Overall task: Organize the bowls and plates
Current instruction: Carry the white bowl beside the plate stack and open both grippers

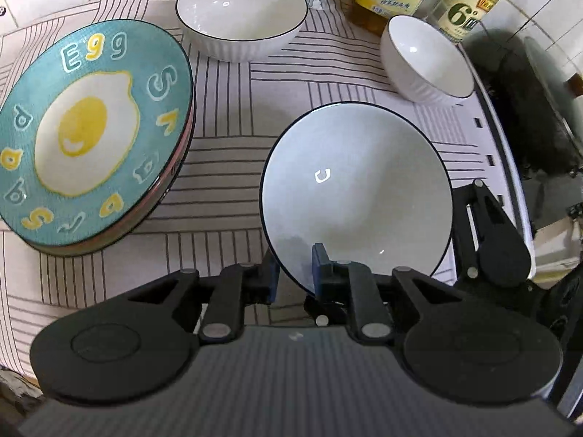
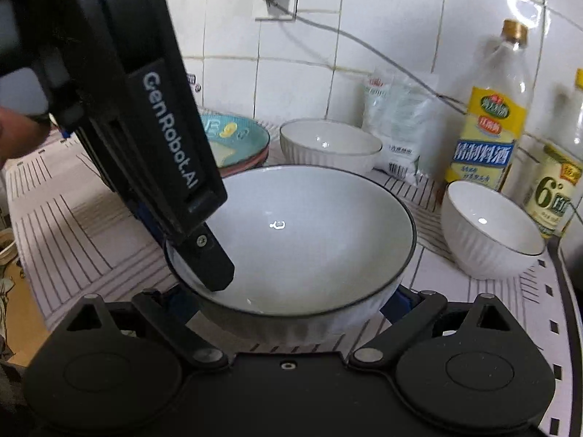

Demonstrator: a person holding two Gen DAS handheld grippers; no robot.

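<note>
Carrying step: left claw (image 1: 295,273) clamped on big bowl's (image 1: 357,189) near rim, right claw (image 2: 291,302) spread wide around it; next, nesting into ribbed bowl (image 1: 242,11) ahead

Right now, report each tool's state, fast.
Left tool: shut on the rim of the big white bowl.
Right tool: jaws wide on either side of the same bowl; grip cannot be told.

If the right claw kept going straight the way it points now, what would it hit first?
Probably the large white dark-rimmed bowl: the right claw already straddles its near wall, so little free travel appears left, though depth is unclear.
</note>
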